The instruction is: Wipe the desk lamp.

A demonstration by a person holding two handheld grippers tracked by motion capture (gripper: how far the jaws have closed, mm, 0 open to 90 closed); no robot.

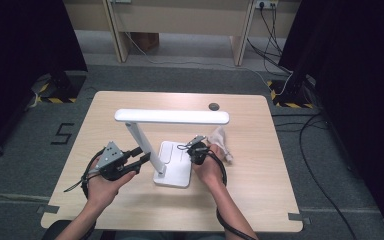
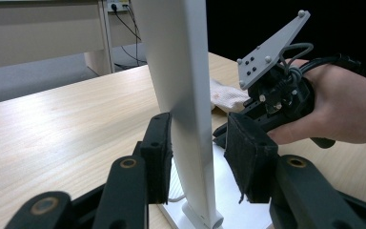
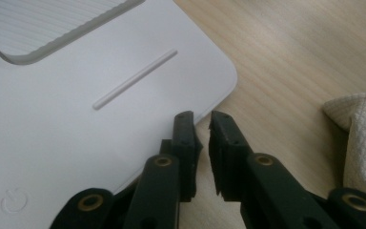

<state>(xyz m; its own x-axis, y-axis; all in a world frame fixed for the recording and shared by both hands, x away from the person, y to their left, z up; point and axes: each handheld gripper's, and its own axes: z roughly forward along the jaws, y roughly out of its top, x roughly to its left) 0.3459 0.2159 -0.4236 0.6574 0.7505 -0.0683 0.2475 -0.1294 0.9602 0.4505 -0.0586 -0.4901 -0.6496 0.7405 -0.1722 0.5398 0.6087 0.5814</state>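
The left gripper (image 2: 198,157) straddled the lamp's post (image 2: 186,95), one pad touching. The right gripper (image 3: 202,129) stood slightly parted, holding nothing, over the lamp base (image 3: 76,143).

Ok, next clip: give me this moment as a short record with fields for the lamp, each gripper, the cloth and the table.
lamp: white desk lamp standing upright on the table, flat base toward the person
left gripper: left gripper has its jaws either side of the lamp's upright arm; one pad looks against it, the other has a slight gap
right gripper: right gripper has its tips over the base corner, jaws slightly apart with nothing between them
cloth: pale cloth lying beside the base, by the right hand
table: light wooden table
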